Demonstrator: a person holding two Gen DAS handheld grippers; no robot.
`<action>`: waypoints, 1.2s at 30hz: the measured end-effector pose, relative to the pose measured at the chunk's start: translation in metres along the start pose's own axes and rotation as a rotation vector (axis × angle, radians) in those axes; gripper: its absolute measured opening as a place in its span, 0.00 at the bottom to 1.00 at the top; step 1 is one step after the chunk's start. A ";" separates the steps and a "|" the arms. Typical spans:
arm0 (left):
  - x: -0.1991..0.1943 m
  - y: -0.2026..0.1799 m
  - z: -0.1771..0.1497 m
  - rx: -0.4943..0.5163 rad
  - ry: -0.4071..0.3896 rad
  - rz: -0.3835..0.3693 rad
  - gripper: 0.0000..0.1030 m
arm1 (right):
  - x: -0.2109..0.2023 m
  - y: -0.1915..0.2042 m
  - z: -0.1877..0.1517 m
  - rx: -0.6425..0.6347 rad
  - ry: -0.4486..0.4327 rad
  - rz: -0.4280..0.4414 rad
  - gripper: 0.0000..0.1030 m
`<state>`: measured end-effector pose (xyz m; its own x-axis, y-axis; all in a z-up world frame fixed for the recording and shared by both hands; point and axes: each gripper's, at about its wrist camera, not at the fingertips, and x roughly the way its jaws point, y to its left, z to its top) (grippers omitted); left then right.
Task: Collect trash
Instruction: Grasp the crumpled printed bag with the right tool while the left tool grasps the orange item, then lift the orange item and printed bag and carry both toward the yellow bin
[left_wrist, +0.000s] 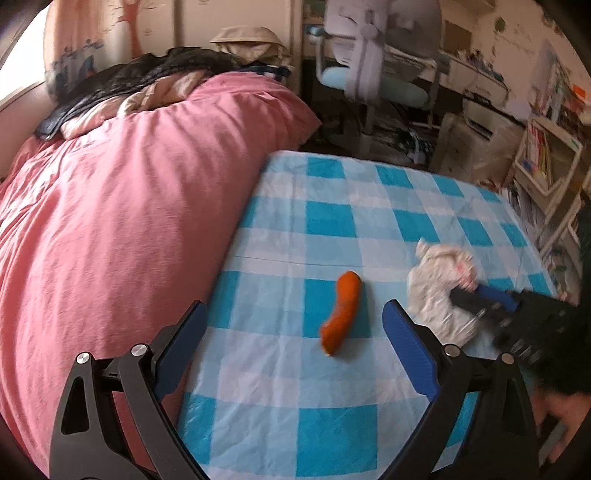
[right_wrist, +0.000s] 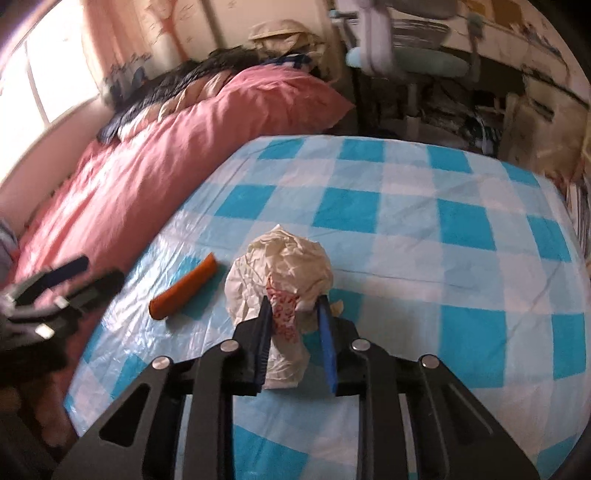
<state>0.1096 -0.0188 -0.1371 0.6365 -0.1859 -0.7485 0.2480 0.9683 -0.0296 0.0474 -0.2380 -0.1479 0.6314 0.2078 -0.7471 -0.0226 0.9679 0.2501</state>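
A crumpled white plastic bag (right_wrist: 280, 266) with red print lies on the blue-and-white checked tablecloth (right_wrist: 424, 236). My right gripper (right_wrist: 293, 306) is shut on its near end; it also shows in the left wrist view (left_wrist: 469, 291), reaching in from the right onto the bag (left_wrist: 436, 288). An orange carrot-like piece (left_wrist: 341, 312) lies on the cloth left of the bag; it also shows in the right wrist view (right_wrist: 184, 288). My left gripper (left_wrist: 295, 314) is open and empty, its fingers either side of the orange piece, just short of it. It shows blurred in the right wrist view (right_wrist: 74, 280).
A bed with a pink duvet (left_wrist: 122, 206) runs along the table's left edge. A desk chair (left_wrist: 369, 74) and cluttered shelves (left_wrist: 546, 155) stand beyond the table's far and right edges. A window (right_wrist: 44, 81) is at the far left.
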 end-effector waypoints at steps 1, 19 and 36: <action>0.005 -0.006 0.000 0.021 0.008 -0.003 0.89 | -0.003 -0.005 0.001 0.014 -0.003 0.002 0.24; 0.052 -0.031 0.000 0.112 0.099 -0.051 0.54 | 0.005 -0.019 0.002 0.044 0.043 0.000 0.24; 0.033 -0.052 0.006 0.142 0.045 -0.086 0.15 | -0.001 -0.016 0.003 0.036 0.018 -0.003 0.24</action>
<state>0.1225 -0.0764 -0.1566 0.5756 -0.2561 -0.7766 0.4030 0.9152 -0.0032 0.0493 -0.2541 -0.1492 0.6172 0.2081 -0.7588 0.0073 0.9628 0.2700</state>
